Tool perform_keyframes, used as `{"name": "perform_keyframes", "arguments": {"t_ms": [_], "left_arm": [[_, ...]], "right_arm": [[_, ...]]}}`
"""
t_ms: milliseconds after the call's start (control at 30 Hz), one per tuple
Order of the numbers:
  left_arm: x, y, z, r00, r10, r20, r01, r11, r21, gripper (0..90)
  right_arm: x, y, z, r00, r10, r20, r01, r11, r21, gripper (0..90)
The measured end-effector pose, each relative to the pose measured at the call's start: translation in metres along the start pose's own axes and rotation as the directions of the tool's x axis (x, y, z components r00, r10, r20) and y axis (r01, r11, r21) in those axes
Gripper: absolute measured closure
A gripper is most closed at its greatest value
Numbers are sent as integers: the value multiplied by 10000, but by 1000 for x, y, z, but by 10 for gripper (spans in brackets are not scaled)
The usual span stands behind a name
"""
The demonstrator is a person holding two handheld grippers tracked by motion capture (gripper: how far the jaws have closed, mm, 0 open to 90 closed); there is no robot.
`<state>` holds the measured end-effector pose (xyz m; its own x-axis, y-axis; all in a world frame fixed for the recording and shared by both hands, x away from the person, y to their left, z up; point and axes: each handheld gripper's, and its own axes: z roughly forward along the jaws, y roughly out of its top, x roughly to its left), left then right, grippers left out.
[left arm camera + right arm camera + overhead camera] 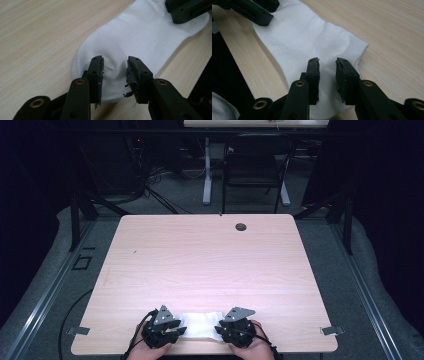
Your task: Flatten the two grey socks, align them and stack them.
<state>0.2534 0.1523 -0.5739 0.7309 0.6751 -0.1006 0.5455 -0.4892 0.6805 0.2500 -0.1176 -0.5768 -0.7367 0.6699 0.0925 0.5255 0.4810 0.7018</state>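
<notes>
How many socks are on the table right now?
1. A single white sock lies flat at the near edge of the table, between the left gripper and right gripper; each gripper's open jaws straddle one end.

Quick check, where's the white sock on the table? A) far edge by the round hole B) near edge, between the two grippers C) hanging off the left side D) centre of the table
B: in the high view the white sock lies flat at the table's near edge, with the left gripper at one end and the right gripper at the other, each with its jaws parted over the fabric.
</notes>
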Motion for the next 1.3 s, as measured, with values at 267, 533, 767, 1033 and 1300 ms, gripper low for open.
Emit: {"name": "perform_keyframes", "arguments": {"t_ms": [267, 533, 767, 1033, 1300], "left_arm": [[4, 2, 2, 9999, -137, -80, 136, 9998, -130, 651], [14, 7, 8, 9991, -419, -19, 418, 9985, -355, 648], [21, 10, 12, 9981, -599, -108, 593, 9969, -520, 648], [23, 11, 14, 9979, -641, -130, 632, 9960, -632, 648], [22, 12, 12, 9972, -745, -86, 738, 9951, -655, 551]], "right_arm": [[-5, 3, 3, 10000, 72, 15, -72, 10000, -59, 721], [-14, 8, 8, 9996, 276, -19, -276, 9993, -238, 715], [-21, 11, 12, 9990, 453, -6, -453, 9983, -363, 714], [-23, 13, 14, 9990, 448, 32, -446, 9982, -402, 714], [-22, 14, 12, 9973, 730, -57, -732, 9955, -594, 668]]}}
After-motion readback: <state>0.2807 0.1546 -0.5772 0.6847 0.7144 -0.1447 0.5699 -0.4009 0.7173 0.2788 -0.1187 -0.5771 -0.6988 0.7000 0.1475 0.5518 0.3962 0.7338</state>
